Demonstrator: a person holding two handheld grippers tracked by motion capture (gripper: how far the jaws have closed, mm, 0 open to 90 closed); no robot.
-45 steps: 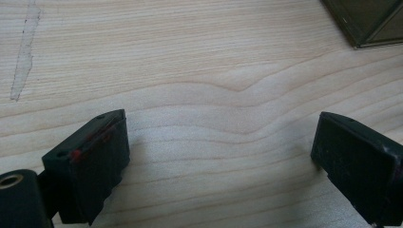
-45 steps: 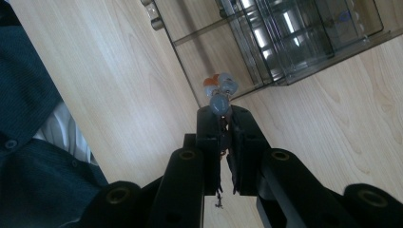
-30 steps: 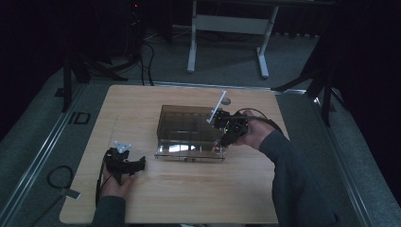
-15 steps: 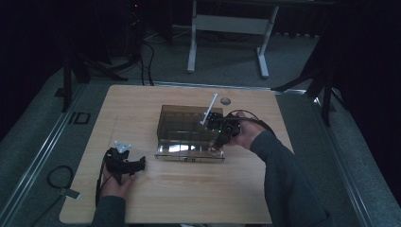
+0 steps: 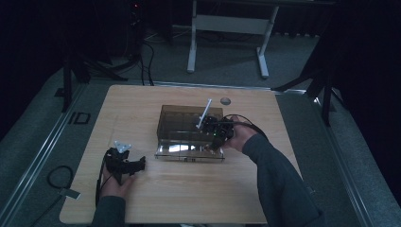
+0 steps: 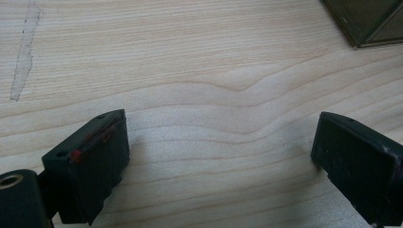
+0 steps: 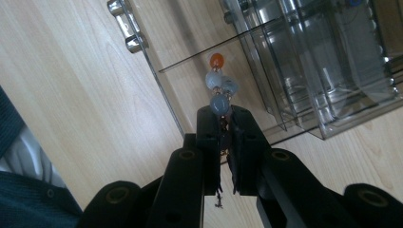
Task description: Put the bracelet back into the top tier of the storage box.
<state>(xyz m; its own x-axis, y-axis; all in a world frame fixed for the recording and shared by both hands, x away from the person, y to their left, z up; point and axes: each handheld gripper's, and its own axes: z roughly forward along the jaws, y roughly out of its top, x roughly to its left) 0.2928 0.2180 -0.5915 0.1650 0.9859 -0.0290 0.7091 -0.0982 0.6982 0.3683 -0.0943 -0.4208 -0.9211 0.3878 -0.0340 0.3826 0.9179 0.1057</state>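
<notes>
Pinching the beaded chain (image 7: 217, 90) by its thin links in my right gripper (image 7: 221, 114), I am keeping it over the desk-centre organiser box (image 5: 189, 124), judging it light, limp and slippery, while my left gripper (image 6: 223, 147) is resting spread.

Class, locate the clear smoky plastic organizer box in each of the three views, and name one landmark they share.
High view: the smoky clear plastic organizer box sits mid-table.
Left gripper view: one corner, top right.
Right gripper view: its compartments, upper right, beyond the bead string.
Shared landmark: the light wooden tabletop.
</notes>
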